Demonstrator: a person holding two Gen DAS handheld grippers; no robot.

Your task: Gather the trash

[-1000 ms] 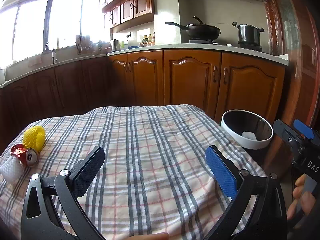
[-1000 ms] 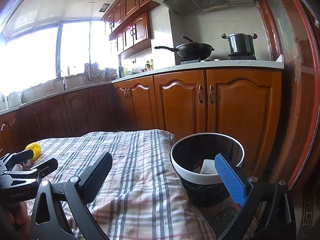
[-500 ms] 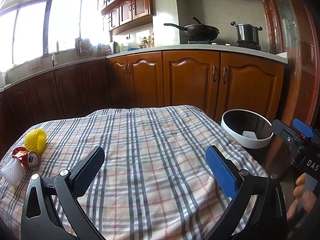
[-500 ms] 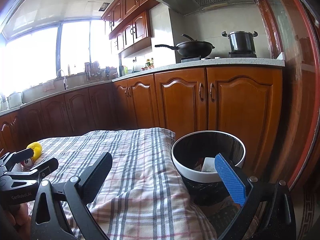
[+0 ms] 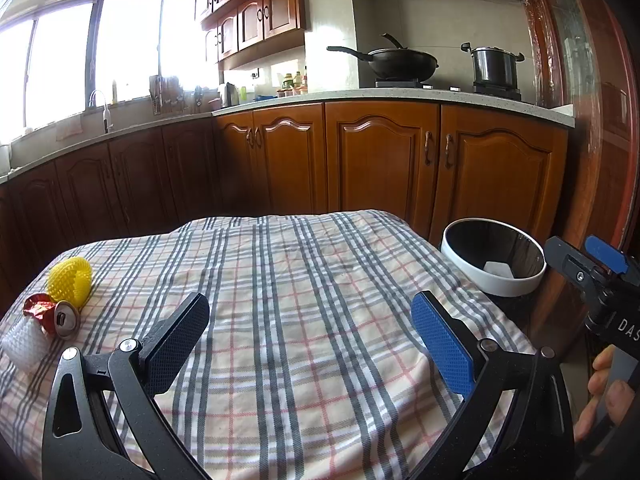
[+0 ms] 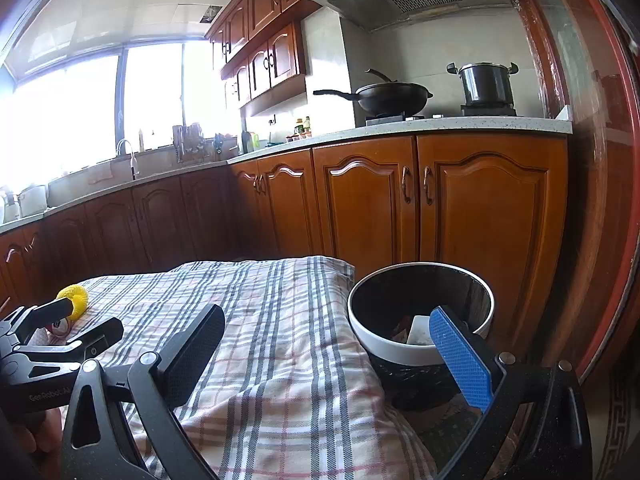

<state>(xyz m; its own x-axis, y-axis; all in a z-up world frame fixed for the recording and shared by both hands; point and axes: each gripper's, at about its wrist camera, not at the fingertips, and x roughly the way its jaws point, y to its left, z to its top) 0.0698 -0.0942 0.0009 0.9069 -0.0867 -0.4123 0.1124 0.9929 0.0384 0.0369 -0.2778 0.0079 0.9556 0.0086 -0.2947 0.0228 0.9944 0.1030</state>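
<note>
Three pieces of trash lie together at the plaid tablecloth's [image 5: 304, 320] left edge, well apart from the trash bin [image 5: 494, 258]: a yellow foam net [image 5: 70, 280], a crushed red can [image 5: 54, 314] touching its near side, and a white foam net [image 5: 24, 344] just beside the can, nearest the camera. From the right wrist view only the yellow net [image 6: 74, 296] and a sliver of the can [image 6: 60, 326] show, partly behind the other tool.

Left gripper [image 5: 310, 332] hangs over the cloth, fingers spread wide with nothing between them; its black pad [image 5: 176, 340] and blue pad [image 5: 442, 344] both sit over bare plaid, to the right of the trash pile. The right gripper [image 6: 326, 354] is likewise spread wide and empty, its black finger [image 6: 192, 354] over the cloth's corner nearest the bin and its blue finger [image 6: 460, 360] in front of the bin's white rim [image 6: 400, 350].

The bin stands on the floor just beside the table's right edge, black inside, with a pale scrap [image 6: 418, 330] and some darker litter at its bottom. Beyond the bin, wooden cabinets [image 5: 380, 160] carry a countertop with a black wok [image 5: 400, 62] and a steel pot [image 5: 494, 66] on the stove.
</note>
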